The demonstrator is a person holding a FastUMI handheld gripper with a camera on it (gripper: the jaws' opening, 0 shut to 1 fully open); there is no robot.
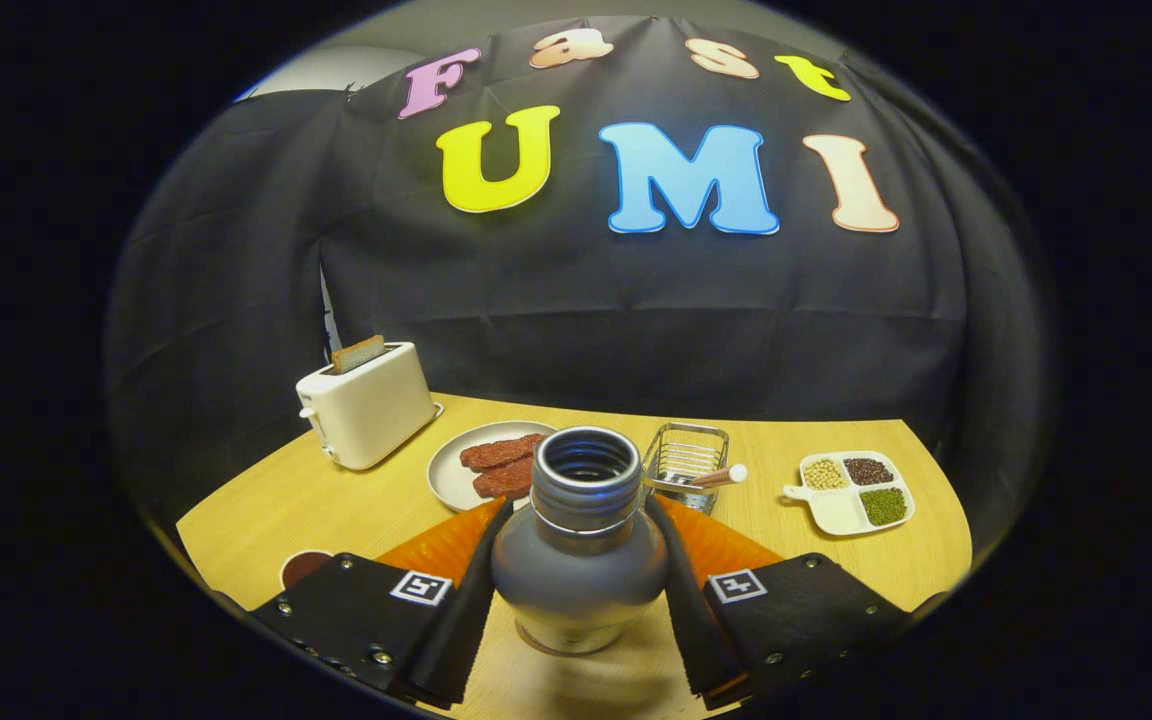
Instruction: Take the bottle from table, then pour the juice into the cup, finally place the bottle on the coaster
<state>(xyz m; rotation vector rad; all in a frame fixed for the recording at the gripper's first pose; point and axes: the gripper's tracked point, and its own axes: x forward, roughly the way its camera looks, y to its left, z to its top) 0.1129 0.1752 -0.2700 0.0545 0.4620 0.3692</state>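
The wooden bench (pixel 336 500) holds a white toaster (pixel 368 405), a plate (pixel 451 470) of meat and a small bean tray (pixel 851 490). The gripper (pixel 579 560) jaws squeeze the open metal bottle (pixel 579 560), standing upright between them. No label is readable. A brown cup (pixel 302 566) peeks out, half hidden.

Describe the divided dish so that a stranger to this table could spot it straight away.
Start at the wooden table and look beyond the bottle clamped in the gripper, past the wire basket. The divided dish lies alone near the table's edge. It alone is white, four-sectioned, with three sections holding pale, dark and green grains.
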